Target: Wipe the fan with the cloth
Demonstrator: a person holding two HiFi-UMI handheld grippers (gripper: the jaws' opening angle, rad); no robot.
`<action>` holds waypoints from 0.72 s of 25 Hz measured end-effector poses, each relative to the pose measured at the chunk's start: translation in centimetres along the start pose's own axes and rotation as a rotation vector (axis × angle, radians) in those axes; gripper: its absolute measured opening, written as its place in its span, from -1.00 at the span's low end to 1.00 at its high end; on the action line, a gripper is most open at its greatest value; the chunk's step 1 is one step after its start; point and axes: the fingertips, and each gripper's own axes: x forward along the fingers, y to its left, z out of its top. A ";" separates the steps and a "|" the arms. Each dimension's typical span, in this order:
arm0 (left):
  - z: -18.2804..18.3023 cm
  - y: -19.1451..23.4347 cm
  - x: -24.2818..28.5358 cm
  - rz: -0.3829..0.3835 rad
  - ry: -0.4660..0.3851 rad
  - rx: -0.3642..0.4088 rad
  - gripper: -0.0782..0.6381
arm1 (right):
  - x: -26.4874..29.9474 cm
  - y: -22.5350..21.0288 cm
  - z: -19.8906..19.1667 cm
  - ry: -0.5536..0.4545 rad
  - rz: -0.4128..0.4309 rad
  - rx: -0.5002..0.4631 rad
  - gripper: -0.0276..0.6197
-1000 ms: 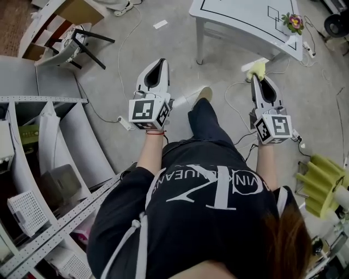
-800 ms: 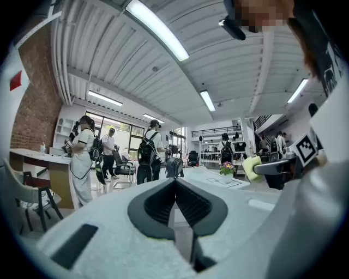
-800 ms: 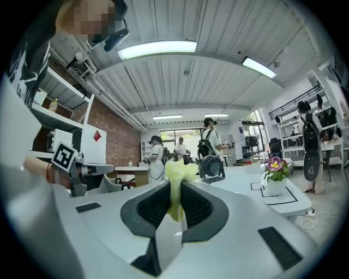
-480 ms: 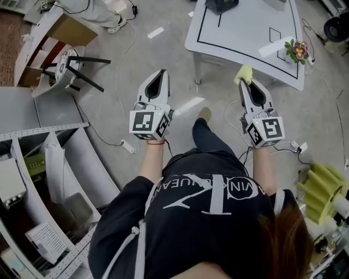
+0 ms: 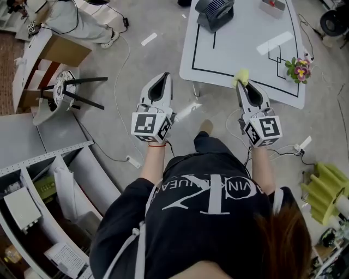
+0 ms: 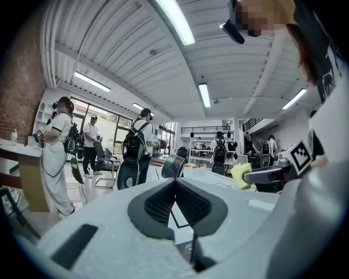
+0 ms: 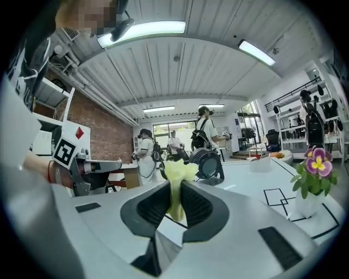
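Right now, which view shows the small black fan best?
The right gripper view: the small black fan faces it, round grille and base clear. The head view has it at the top edge, from above; the left gripper view shows it small and angled.

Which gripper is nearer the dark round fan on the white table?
Right. The right gripper, holding yellow cloth, is at the table edge before the fan; the left gripper is off over floor.

Open workshop-style lab: concrete floor (image 5: 158, 60), metal shelving (image 5: 54, 155), brick wall (image 7: 103, 128), ceiling strip lights (image 6: 177, 22), line-marked white bench (image 5: 245, 38).
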 end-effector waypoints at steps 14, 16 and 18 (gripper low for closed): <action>-0.7 1.4 7.5 -0.088 0.056 -0.030 -0.75 | 4.4 -3.6 0.6 0.002 -0.036 0.016 -0.74; -0.7 1.5 8.6 -0.107 0.062 -0.026 -0.75 | 4.6 -4.1 0.5 0.005 -0.055 0.023 -0.74; -0.7 1.6 9.8 -0.133 0.071 -0.019 -0.75 | 4.8 -4.5 0.2 0.007 -0.080 0.033 -0.74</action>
